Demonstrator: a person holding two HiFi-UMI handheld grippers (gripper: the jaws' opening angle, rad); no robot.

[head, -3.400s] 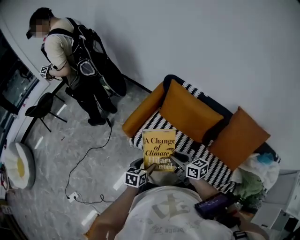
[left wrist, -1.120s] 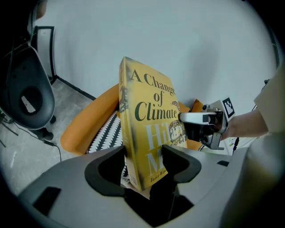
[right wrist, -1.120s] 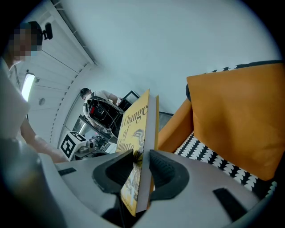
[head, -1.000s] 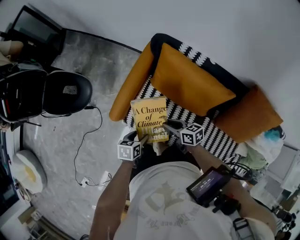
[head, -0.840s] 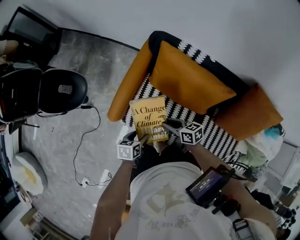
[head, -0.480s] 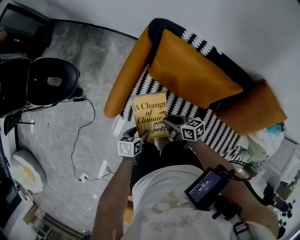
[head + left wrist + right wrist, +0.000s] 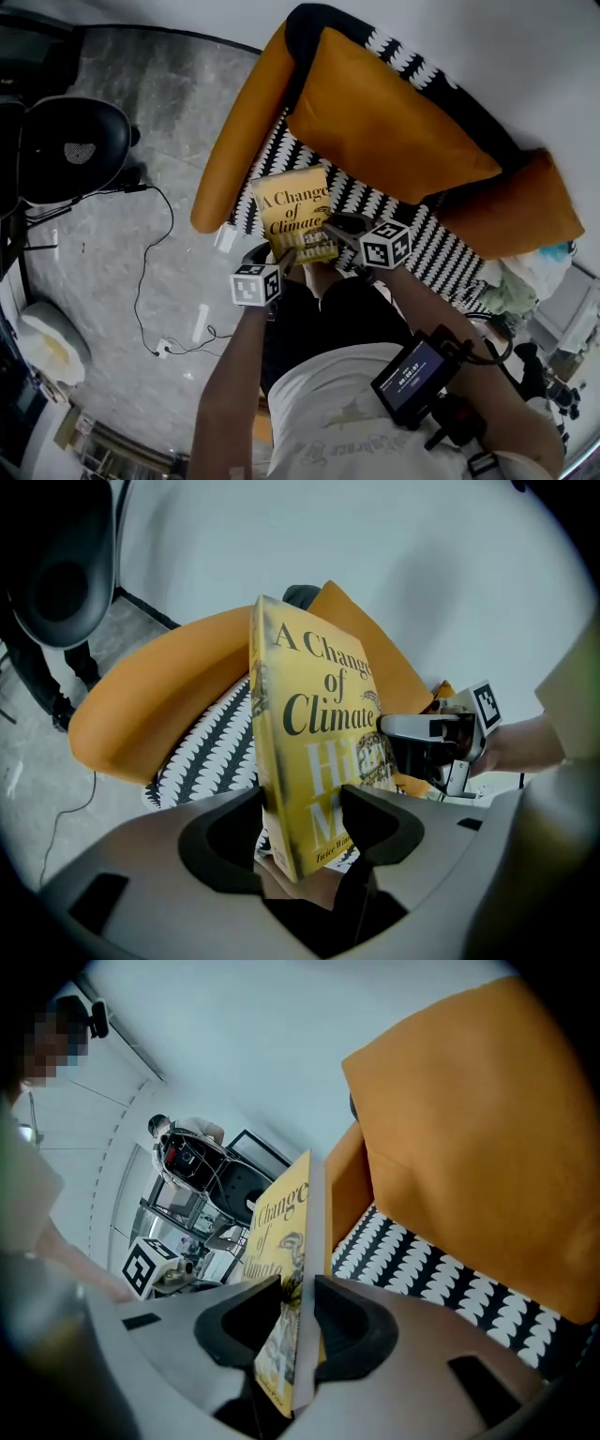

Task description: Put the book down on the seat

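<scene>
Now you are pinching the yellow book [image 7: 295,214] with both tongs: your left gripper [image 7: 281,265] is clamping its lower spine corner and your right gripper [image 7: 336,228] its page edge, holding it upright over the front of the black-and-white patterned seat [image 7: 427,251].

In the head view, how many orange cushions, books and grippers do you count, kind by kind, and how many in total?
3 orange cushions
1 book
2 grippers: left gripper, right gripper, both shut on the book
Total: 6
</scene>
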